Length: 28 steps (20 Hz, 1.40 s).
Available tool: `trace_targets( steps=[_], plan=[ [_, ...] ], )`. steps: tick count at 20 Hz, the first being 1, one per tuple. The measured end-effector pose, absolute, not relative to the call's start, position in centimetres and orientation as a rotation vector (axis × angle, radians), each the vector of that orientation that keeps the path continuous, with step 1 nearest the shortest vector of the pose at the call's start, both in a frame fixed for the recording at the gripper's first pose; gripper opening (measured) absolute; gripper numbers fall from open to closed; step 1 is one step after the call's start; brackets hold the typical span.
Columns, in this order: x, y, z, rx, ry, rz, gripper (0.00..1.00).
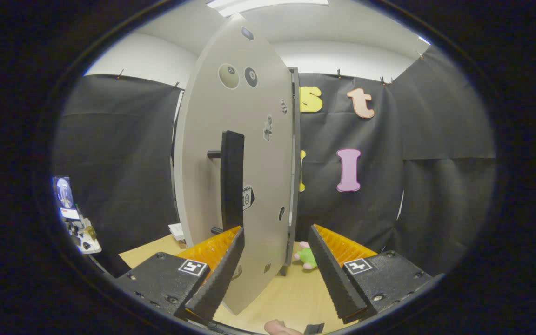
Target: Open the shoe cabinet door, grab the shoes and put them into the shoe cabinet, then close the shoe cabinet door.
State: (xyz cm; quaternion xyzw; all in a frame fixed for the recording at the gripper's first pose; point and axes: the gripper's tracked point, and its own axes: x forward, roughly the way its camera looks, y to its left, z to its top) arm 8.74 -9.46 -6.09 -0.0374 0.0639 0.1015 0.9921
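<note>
The grey shoe cabinet door [249, 116], dotted with stickers, stands swung out towards me and is seen at a slant. Its black vertical handle [232, 177] rises just above my left finger [221, 270]. My gripper [276, 229] is open, with the door's lower part standing between the two fingers and neither finger pressing on it. The cabinet's grey body edge [294, 163] shows right behind the door. A small green and pink soft thing [306, 257] lies on the table beyond the fingers, beside the cabinet's foot; I cannot tell what it is.
The light wooden table [291, 298] runs under the fingers and the cabinet. A small white object [177, 230] lies left of the door. A cluttered stand [75, 218] sits far left by the black cloth wall. A person's fingertip [279, 328] shows below the gripper.
</note>
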Motion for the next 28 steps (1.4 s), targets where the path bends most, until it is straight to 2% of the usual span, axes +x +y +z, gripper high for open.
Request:
trace_targets(
  steps=[11,14,17,19,25,28],
  plan=[
    [9.1,-3.2,-7.1,-0.072,0.132,0.181,0.92],
    [8.8,0.0,-7.1,-0.085,0.120,0.234,0.92],
    [6.5,0.6,-4.6,-0.030,0.022,0.253,0.95],
    [4.5,0.2,-5.4,-0.040,0.031,0.218,0.97],
    [-1.9,2.3,-5.4,-0.114,-0.025,0.323,0.97],
    [-5.1,1.6,-5.6,-0.124,-0.062,0.310,0.98]
  ],
)
